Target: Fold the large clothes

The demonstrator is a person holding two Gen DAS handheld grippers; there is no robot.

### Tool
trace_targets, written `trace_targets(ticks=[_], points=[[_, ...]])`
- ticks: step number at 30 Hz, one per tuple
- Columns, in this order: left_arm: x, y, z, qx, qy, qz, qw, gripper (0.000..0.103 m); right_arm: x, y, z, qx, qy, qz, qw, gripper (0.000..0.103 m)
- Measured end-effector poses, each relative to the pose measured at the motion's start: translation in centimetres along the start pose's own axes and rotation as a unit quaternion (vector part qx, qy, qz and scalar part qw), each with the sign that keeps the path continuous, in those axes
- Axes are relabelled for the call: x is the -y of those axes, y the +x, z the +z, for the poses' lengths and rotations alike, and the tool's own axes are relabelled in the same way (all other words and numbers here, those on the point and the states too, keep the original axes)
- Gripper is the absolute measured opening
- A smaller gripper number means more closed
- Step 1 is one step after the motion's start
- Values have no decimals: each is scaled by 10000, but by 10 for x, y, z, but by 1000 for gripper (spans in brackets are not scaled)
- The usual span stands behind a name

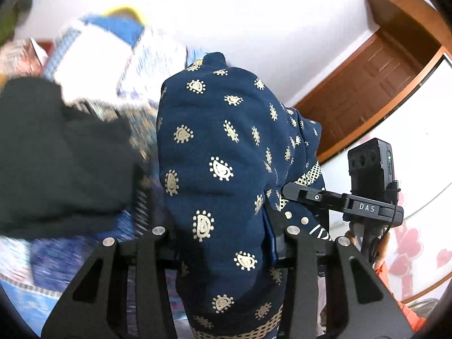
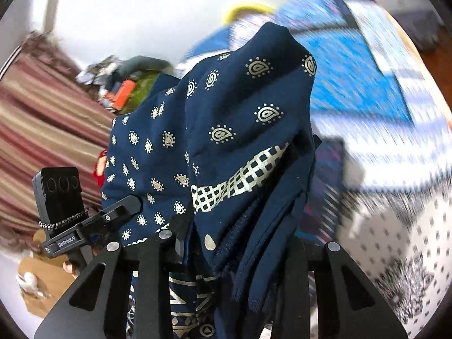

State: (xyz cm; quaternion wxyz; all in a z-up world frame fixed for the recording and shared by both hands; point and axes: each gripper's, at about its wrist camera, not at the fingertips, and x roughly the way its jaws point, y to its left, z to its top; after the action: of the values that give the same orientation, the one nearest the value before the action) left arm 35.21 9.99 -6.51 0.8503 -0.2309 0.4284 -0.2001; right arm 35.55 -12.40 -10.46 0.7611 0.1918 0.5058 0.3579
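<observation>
Bunched navy paisley-print garment drapes over both cameras, clenched in the left gripper and right gripper, apparently lifted clear above the blue patterned bedspread for folding.

White letters "DAS" stand on the black arm of the right hand-held gripper, seen from the left wrist camera beside the dark camera block. In the right wrist view, the small white word "GenRobot.AI" stands on the black arm of the left hand-held gripper. No other writing can be read; the rest is blurred.
</observation>
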Motion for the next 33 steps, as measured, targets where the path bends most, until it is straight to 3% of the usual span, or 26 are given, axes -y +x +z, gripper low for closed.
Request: trace_targets(ticks=[7,12,16,20,22,24,25,27,29,33], points=[[-37,-100,40,805,48,388,9960,42,-90,44,41,202,-749,416,9961,30],[-101,-131,61,1000,-257,725,9920,43,-108,102,53,14,-855,606,9945,30],[-160,-117,61,882,-562,1047,9890,45,-107,173,52,-338,-849,464,9947,30],[-236,-72,49,367,-1206,1369,9825,48,-83,250,43,-894,-761,-100,9930,32],[-264,-59,36,415,-1521,1222,9799,53,-73,268,35,-974,-782,-344,9916,37],[-270,-61,29,577,-1634,969,9801,58,-72,264,30,-862,-946,-363,9911,44],[-267,-62,28,598,-1593,1009,9802,60,-74,257,26,-832,-1068,-464,9897,48],[-254,-65,27,635,-1315,1432,9789,71,-82,248,23,-908,-1203,-676,9863,54],[-245,-68,27,675,-979,1919,9742,76,-89,237,16,-896,-1366,-861,9828,58],[-212,-83,6,740,-580,2313,9683,79,-91,215,5,-834,-1706,-1201,9744,64]])
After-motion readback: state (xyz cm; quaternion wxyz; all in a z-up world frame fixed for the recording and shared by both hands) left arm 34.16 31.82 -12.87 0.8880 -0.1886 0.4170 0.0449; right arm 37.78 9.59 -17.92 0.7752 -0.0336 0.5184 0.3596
